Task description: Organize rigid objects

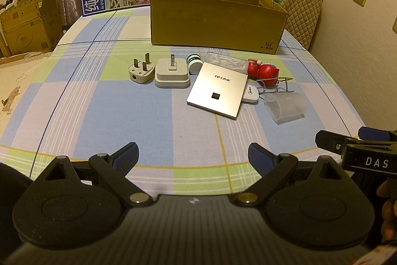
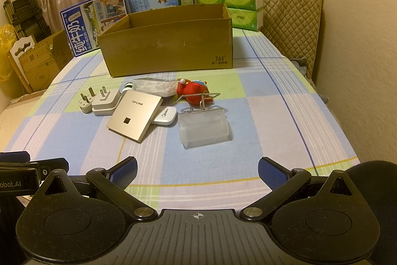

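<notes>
Both grippers, left [image 1: 193, 155] and right [image 2: 197, 169], hover with jaws wide and empty; objects cluster before the cardboard box [image 2: 168, 41], where the tilted TP-LINK panel [image 2: 135, 116] risks slipping when gripped.

Checked bedsheet [image 1: 99, 103]: cardboard box [image 1: 215, 21], 2 plugs [image 1: 139, 72], TP-LINK panel [image 1: 218, 93], red toy [image 1: 263, 70], frosted holder [image 1: 285, 107].

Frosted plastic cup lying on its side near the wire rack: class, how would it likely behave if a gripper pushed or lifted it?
The frosted plastic cup lies on its side, so a push might roll it across the checked cloth. Its thin translucent walls suggest it is light and may flex under a squeeze. The smooth surface could slip between the pads.
</notes>
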